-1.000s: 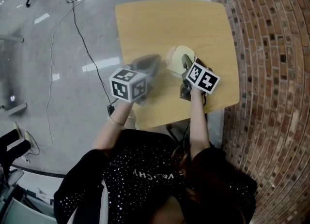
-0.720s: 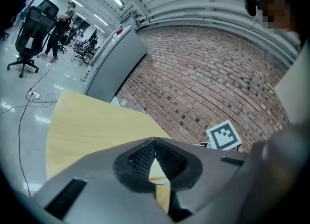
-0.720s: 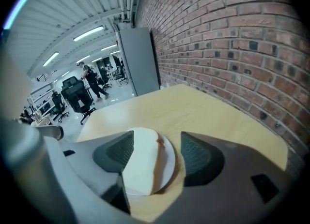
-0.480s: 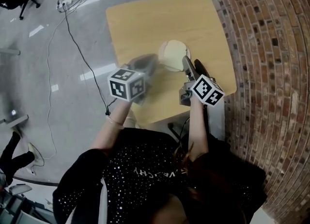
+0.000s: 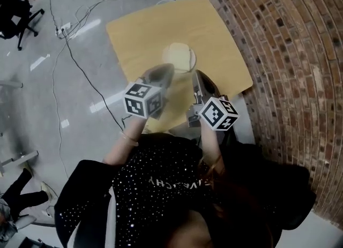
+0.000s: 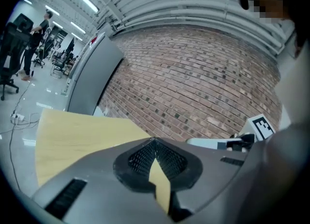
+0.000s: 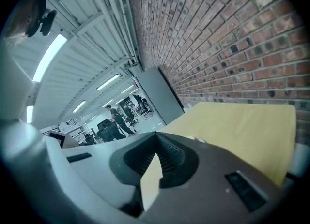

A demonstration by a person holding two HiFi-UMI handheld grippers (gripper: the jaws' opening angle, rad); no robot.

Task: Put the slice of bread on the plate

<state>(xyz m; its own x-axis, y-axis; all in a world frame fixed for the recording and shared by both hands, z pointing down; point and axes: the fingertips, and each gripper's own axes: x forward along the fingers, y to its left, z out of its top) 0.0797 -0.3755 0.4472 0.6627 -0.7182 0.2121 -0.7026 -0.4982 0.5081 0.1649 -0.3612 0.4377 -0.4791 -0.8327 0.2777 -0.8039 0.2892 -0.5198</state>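
On plate sits bread; L gripper, R gripper shut

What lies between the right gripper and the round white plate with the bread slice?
Nothing: in the head view only a short strip of bare tan wooden table separates the right gripper from the round white plate.

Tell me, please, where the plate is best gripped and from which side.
Take the plate by its rim on the brick-wall side, where a bare strip seems to show beside the bread. It lies flat on the table, so come in low and nearly level from that side. Let the tongs straddle the lip, clear of the bread.
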